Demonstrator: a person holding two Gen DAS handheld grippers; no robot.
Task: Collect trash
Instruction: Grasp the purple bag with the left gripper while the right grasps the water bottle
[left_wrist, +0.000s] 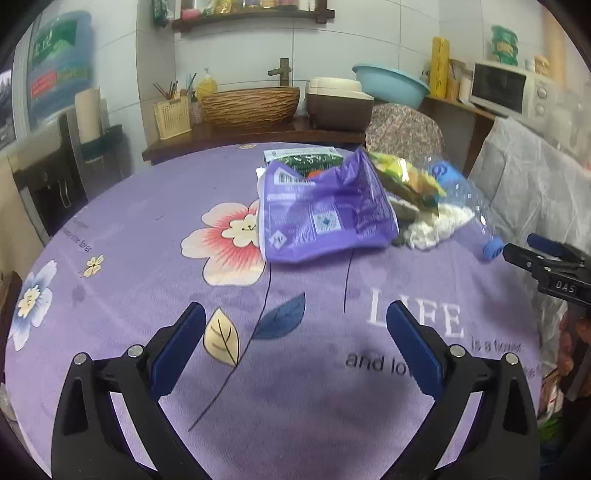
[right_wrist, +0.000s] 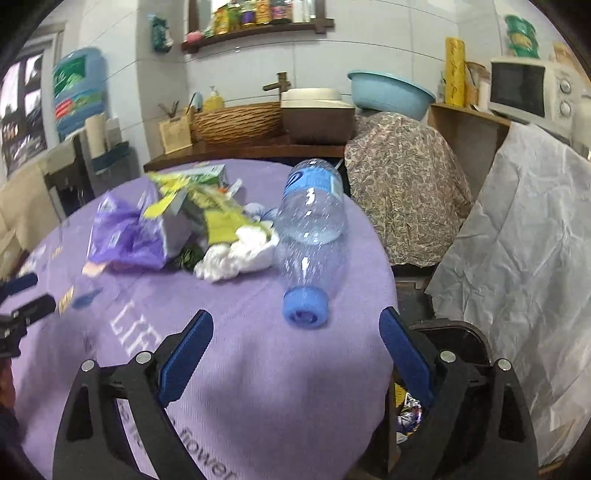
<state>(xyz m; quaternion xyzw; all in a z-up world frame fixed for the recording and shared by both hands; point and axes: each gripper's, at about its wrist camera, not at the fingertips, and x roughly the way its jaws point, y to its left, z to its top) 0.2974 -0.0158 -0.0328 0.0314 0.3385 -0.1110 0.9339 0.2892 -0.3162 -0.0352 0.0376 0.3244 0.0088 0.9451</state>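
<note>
A pile of trash lies on the purple flowered tablecloth (left_wrist: 147, 258): a purple wrapper (left_wrist: 325, 218), a green carton (left_wrist: 303, 157) behind it, a yellow-green snack bag (left_wrist: 406, 177), a white crumpled tissue (left_wrist: 436, 225) and a clear plastic bottle with a blue cap (left_wrist: 461, 199). My left gripper (left_wrist: 295, 343) is open and empty, short of the purple wrapper. My right gripper (right_wrist: 295, 354) is open and empty, just in front of the bottle's blue cap (right_wrist: 304, 306). The bottle (right_wrist: 312, 218) lies on its side, cap towards me, beside the tissue (right_wrist: 240, 254) and the purple wrapper (right_wrist: 125, 236).
A dark bin (right_wrist: 454, 332) with trash inside stands below the table's right edge. A white plastic sheet (right_wrist: 517, 258) hangs at the right. A patterned covered object (right_wrist: 402, 192) stands behind the table. A counter with a wicker basket (left_wrist: 251, 103) is at the back.
</note>
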